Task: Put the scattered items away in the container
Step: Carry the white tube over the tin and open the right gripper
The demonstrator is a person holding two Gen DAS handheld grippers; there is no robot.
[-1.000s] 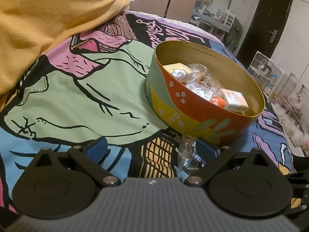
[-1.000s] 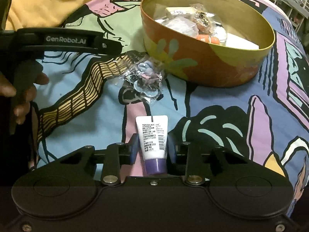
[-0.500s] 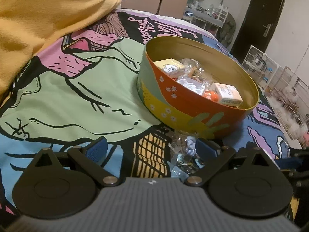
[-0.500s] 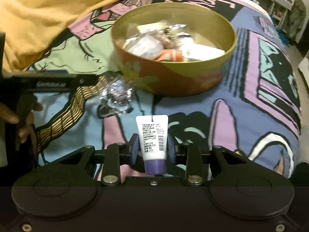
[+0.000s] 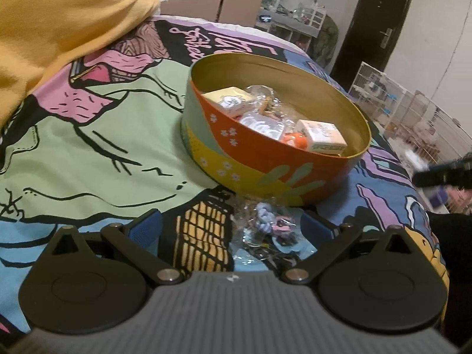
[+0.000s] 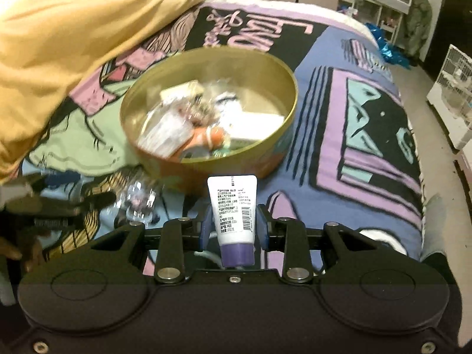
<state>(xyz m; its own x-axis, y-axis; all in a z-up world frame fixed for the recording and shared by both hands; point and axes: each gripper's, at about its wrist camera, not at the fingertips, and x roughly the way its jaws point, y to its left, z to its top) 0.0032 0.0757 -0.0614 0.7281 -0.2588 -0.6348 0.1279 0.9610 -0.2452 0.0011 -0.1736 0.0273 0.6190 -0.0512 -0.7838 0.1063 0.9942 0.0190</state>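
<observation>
we hold a gripper in each hand over a bed with a bright cartoon blanket (image 5: 97, 135).

our right gripper (image 6: 234, 221) is squeezed tight on a small white tube (image 6: 234, 209). the tube has a purple cap, and the cap end points back at us. the flat end sticks up and has small print and a bar code on it. the tube is up in the air, just in front of the near side of the tin (image 6: 290, 109), not over it yet.

our left gripper (image 5: 231, 227) is wide apart and holds nothing. its blue pads (image 5: 146, 225) are low over the blanket. between them lies a clear bag (image 5: 267, 227) with little purple and pink things inside. the bag lies on the blanket, just beside the near wall of the tin (image 5: 265, 159), and we cannot tell if it touches the tin. neither pad touches the bag.

the tin is round, gold inside, and orange, yellow and green outside with little flowers. in it we see a pale yellow box (image 5: 231, 101), another small box (image 5: 323, 135), an orange thing (image 5: 296, 140) and some clear wrappers (image 5: 261, 119).

a big yellow cloth (image 5: 62, 20) is piled on the bed to the left, apart from the tin. far off on the right there are white wire cages (image 5: 392, 97) on the floor and a dark door (image 5: 380, 20).
</observation>
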